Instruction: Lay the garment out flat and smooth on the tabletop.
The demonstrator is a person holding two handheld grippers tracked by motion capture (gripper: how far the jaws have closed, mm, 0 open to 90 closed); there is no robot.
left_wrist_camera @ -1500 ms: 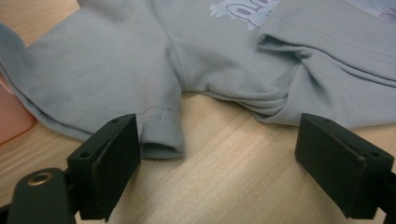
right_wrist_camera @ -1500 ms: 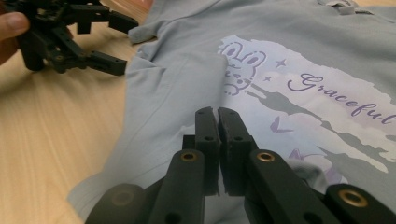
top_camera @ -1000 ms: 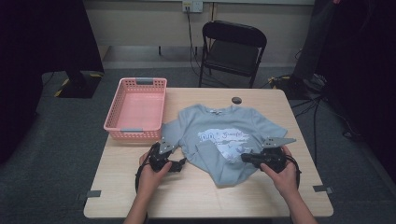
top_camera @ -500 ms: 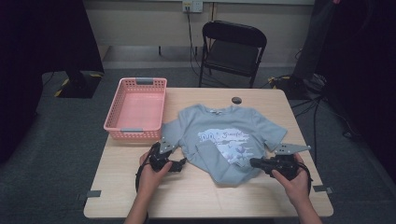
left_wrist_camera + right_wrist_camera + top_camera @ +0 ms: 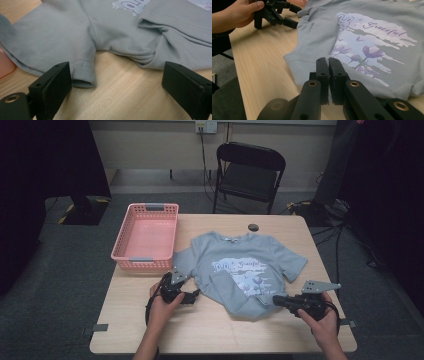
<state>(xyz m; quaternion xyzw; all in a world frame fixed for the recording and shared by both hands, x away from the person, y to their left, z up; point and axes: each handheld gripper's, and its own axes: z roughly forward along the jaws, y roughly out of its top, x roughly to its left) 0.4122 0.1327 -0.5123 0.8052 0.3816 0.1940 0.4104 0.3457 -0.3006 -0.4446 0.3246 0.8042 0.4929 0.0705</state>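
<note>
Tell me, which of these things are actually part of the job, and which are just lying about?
Part of the job:
- grey T-shirt, partly folded on the table
- left gripper, jaws open at the shirt's sleeve
- right gripper, jaws shut at the shirt's edge

Just lying about:
- pink basket, empty
- small dark disc
- folding chair behind the table

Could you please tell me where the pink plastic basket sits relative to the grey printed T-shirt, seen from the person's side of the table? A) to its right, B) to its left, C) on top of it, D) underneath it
B: in the high view the pink plastic basket stands at the table's left edge, left of the grey printed T-shirt, which lies spread flat at mid-table.
</note>
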